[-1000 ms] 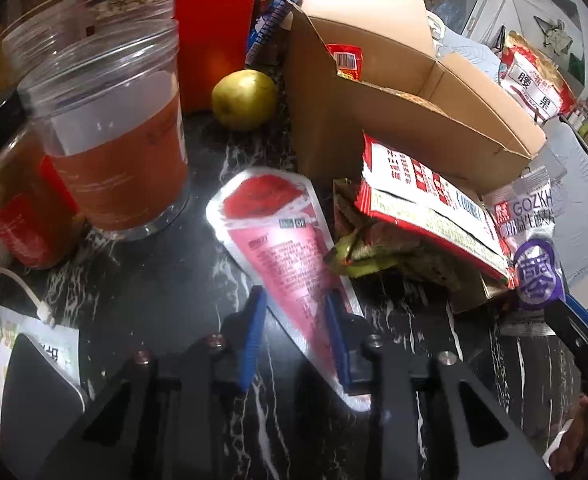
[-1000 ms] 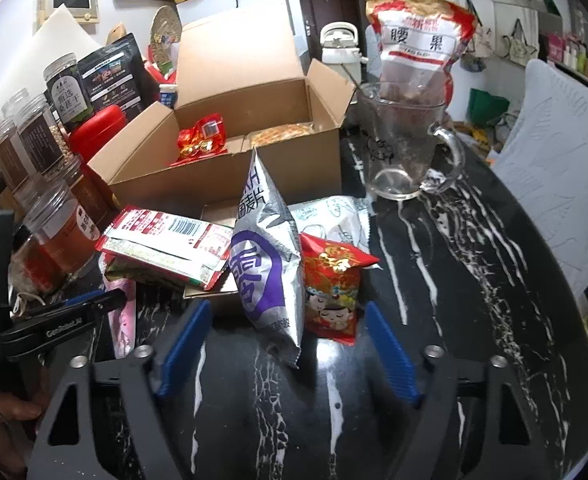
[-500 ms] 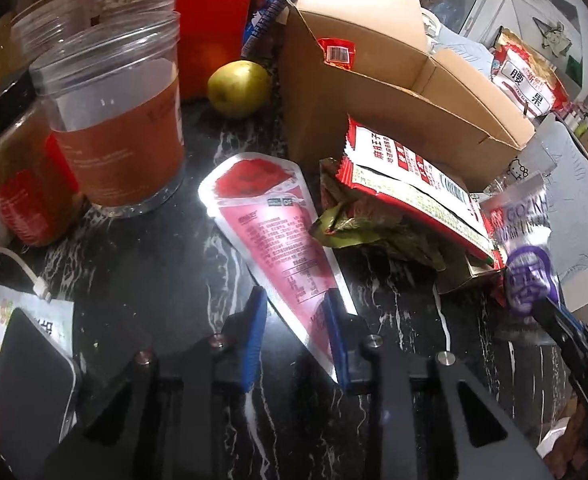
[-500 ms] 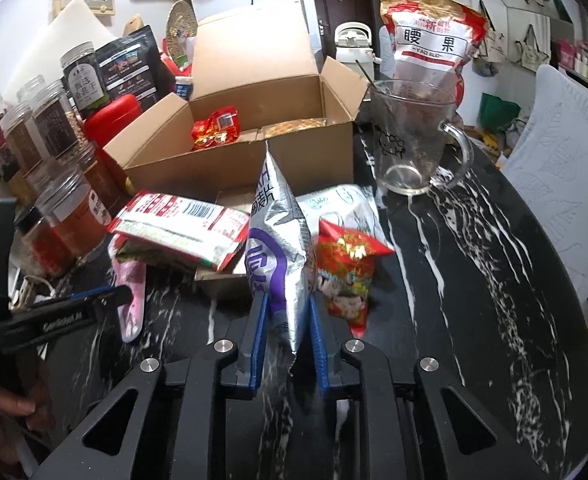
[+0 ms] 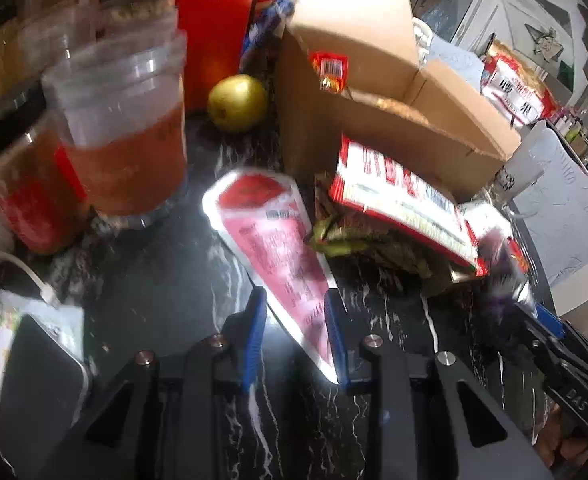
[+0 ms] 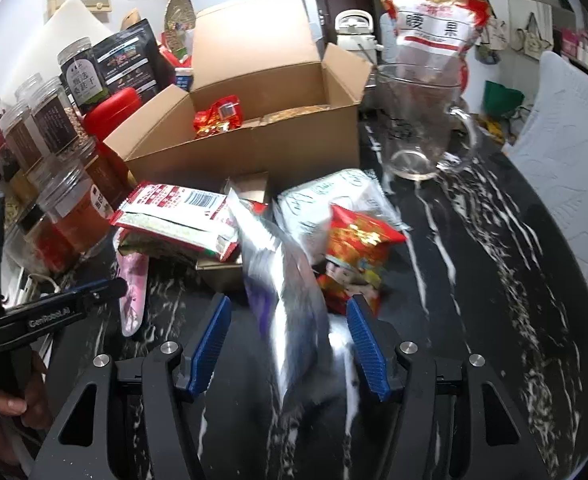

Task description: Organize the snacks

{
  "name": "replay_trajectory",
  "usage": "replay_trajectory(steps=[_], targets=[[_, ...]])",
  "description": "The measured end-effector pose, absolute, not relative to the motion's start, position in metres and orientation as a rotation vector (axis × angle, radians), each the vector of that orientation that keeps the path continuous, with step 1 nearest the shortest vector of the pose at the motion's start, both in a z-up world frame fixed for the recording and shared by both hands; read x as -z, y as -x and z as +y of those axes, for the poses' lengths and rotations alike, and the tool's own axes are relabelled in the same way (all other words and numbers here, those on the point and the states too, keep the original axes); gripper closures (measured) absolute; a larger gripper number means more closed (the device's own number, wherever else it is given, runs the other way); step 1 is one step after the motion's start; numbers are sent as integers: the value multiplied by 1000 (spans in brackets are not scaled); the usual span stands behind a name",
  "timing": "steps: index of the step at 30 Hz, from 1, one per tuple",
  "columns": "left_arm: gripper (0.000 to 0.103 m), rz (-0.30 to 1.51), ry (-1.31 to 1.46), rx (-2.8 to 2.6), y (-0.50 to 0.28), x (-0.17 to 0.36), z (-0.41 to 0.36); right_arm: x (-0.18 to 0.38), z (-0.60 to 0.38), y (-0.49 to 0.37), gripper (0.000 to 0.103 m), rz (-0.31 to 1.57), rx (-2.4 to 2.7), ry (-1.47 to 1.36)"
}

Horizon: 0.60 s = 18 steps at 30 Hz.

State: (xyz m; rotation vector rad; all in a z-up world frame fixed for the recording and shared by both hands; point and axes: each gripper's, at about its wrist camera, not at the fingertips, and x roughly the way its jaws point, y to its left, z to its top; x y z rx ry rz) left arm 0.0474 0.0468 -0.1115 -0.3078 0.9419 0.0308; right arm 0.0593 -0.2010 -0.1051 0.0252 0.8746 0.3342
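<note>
As before, silver packet (image 6: 289,304) unclamped.

A home kitchen: jars (image 6: 49,120), kettle (image 6: 354,28) and marble table (image 6: 494,260).

Right of the cardboard box (image 6: 253,148), beyond the glass mug (image 6: 426,128), the black marble surface (image 6: 474,280) lies open. Left of the box, jars (image 6: 69,216) crowd close; snack packets (image 6: 173,216) block its front wall.
</note>
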Motion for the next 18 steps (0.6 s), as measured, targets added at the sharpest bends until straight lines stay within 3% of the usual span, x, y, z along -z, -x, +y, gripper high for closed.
replay_trajectory(steps=[1,2,3,6,18], targets=[[74,925,290,-32,-47,107,46,106,-200,-61,43,876,-334,-19],[74,911,274,-30,-47,102,46,107,-198,-63,56,877,-334,-6],[74,898,262,-25,-48,97,45,109,-196,-65,62,884,-329,9],[74,868,239,14,-50,82,43,110,-194,-65,73,883,-321,38],[74,905,-20,256,-91,54,11,91,-210,-60,73,891,-382,-40]])
